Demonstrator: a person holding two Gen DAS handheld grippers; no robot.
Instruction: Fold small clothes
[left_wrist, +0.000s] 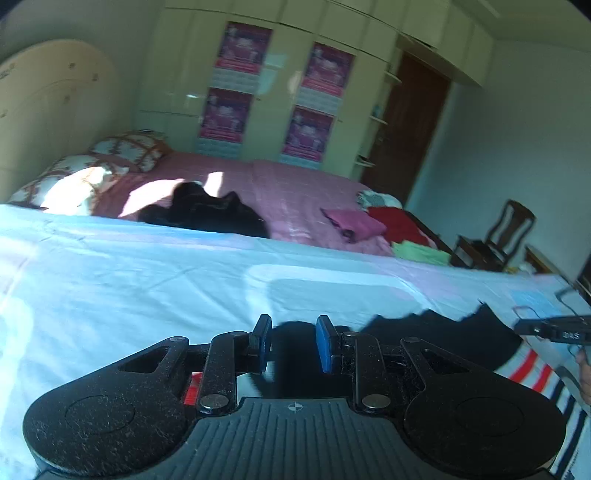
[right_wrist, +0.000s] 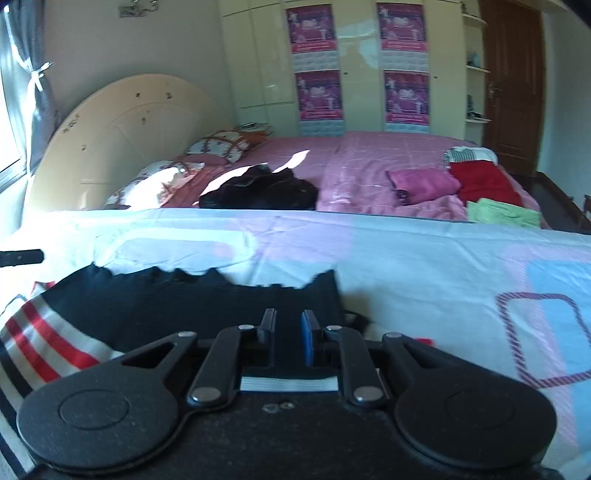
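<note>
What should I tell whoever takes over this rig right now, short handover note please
Left gripper: open, low over the striped garment's dark edge, holding nothing visibly.
Right gripper: jaws narrowly apart over the same garment's dark part; grip unclear.
Garment lies on the light blue sheet, partly spread, fold not finished.
Farther back on the pink bed: black pile unfolded; magenta, red and green pieces look folded.
Left: finish this fold, then the black pile.

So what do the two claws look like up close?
Both are the same: black, speckled plastic with two round, disc-like humps at the bottom, silver rivets and slanted arms leading to two short fingers. The left claw and right claw each have bright blue pads inside. The left base is ribbed, with a small crosshair mark.
</note>
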